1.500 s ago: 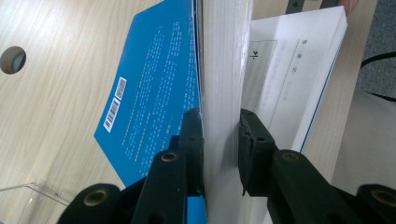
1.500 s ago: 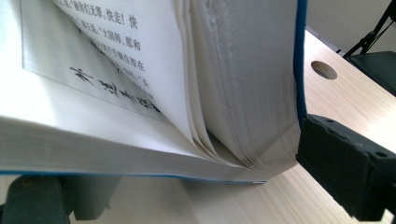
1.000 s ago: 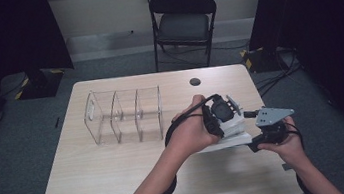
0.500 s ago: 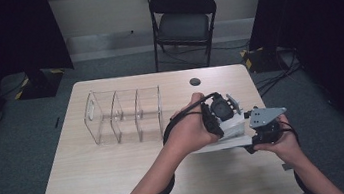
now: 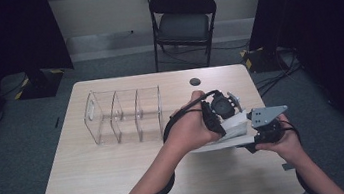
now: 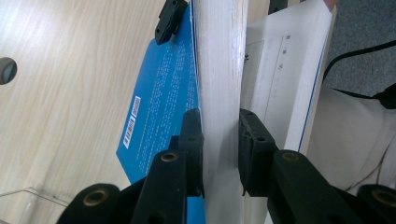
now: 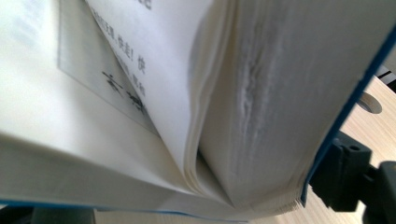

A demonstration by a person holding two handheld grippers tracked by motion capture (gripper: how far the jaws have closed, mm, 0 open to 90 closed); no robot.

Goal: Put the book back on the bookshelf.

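Between the jaws of the left gripper (image 6: 219,154), a thick block of pages of the book (image 6: 219,70) is clamped, edge-on, probably to keep the volume from falling shut. Its blue cover (image 6: 161,107) hangs on the far side, above the wooden table (image 5: 121,184). At the book's opposite edge sits the right gripper (image 5: 265,132); whether it grips cannot be told. Well apart to the left stands a clear three-bay organizer (image 5: 124,114), a likely destination.

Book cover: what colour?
Blue, with white print and a barcode on the book cover; clearest in the left gripper view.
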